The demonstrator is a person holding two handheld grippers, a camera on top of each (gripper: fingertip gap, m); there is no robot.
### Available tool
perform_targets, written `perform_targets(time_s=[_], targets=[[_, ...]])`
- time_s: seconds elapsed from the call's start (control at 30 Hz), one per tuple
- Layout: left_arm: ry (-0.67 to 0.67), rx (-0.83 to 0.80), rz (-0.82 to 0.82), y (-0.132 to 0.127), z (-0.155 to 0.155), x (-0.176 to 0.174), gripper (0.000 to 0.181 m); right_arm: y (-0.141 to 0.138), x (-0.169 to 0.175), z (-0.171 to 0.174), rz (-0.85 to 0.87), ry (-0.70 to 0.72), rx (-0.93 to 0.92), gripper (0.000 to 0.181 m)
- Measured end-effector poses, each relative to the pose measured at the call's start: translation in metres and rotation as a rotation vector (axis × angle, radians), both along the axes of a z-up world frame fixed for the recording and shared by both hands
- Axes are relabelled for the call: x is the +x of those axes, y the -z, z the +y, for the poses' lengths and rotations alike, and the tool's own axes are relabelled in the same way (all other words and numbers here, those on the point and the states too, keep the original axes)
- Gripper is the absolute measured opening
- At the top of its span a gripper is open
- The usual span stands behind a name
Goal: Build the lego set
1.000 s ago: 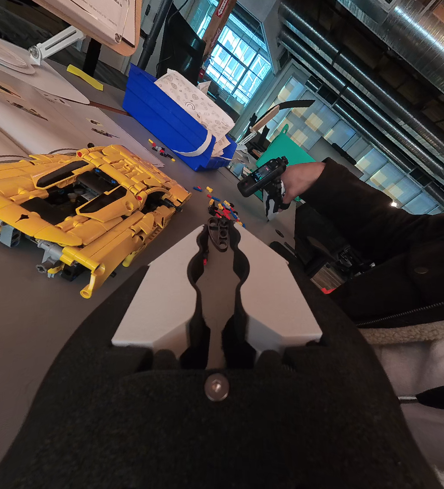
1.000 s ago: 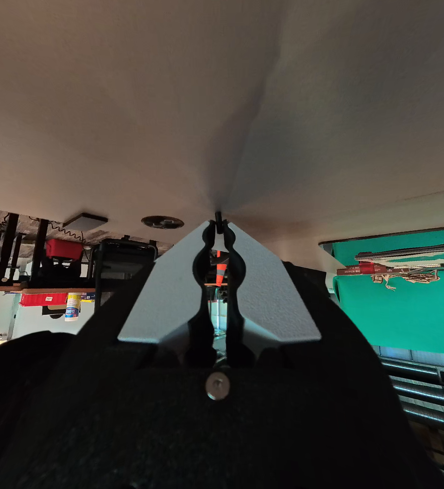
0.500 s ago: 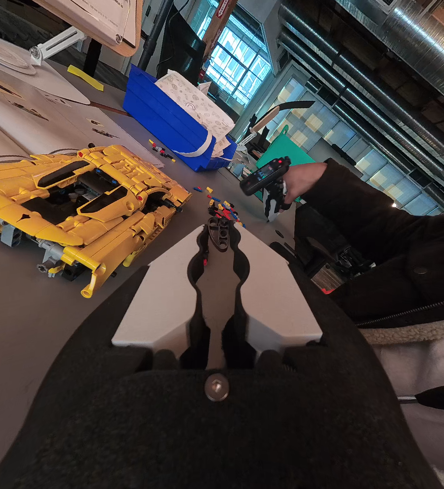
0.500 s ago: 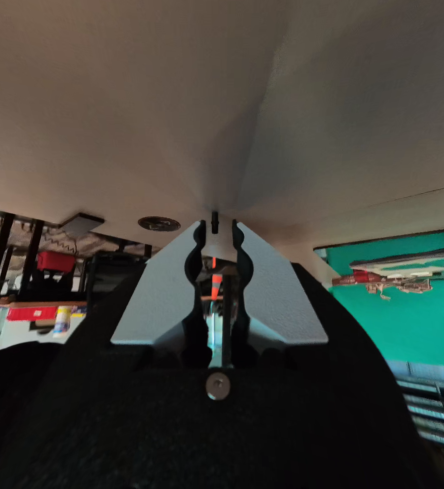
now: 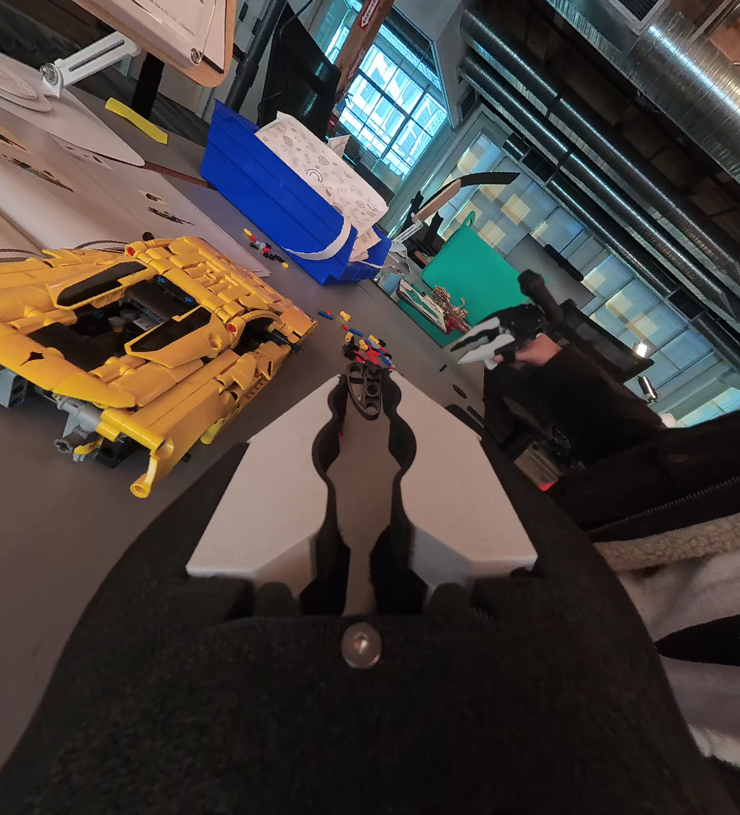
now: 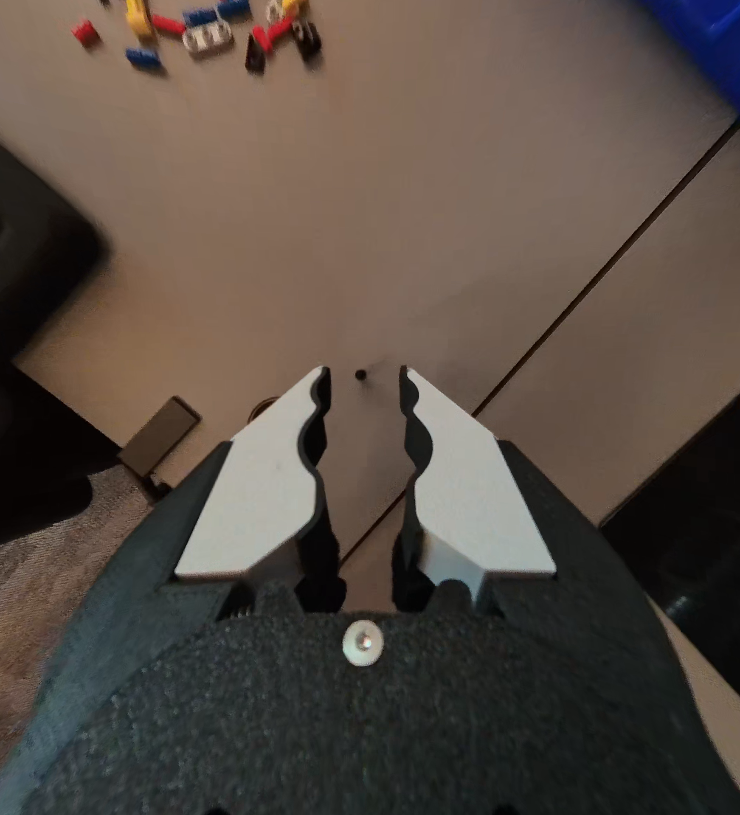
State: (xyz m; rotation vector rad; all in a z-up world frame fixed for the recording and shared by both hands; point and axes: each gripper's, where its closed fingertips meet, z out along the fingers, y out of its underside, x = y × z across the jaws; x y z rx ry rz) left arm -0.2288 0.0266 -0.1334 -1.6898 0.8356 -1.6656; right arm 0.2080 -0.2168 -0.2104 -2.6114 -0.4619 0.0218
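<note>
Right now your left gripper (image 5: 366, 388) has its jaws pinched narrow on a small black perforated piece (image 5: 364, 390), held above the bench (image 5: 28, 507) just short of the loose pile of small parts (image 5: 366, 346), with the yellow car model (image 5: 116, 335) well off to its left. Your right gripper (image 6: 364, 375) has its jaws spread wide and empty over a tiny black pin (image 6: 360, 375) on the bench. That pin looks round and light, so a crooked or hurried close could flick it away toward the bench edge, and any slackening on the left risks dropping the black piece into the pile.
</note>
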Motion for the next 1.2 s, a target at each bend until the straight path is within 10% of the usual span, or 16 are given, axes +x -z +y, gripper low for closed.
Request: perform_targets(time_s=[1.2], targets=[[0.0, -0.002, 0.008, 0.001, -0.001, 0.004, 0.015, 0.011, -0.024, 0.014, -0.017, -0.133, -0.026, 0.004]])
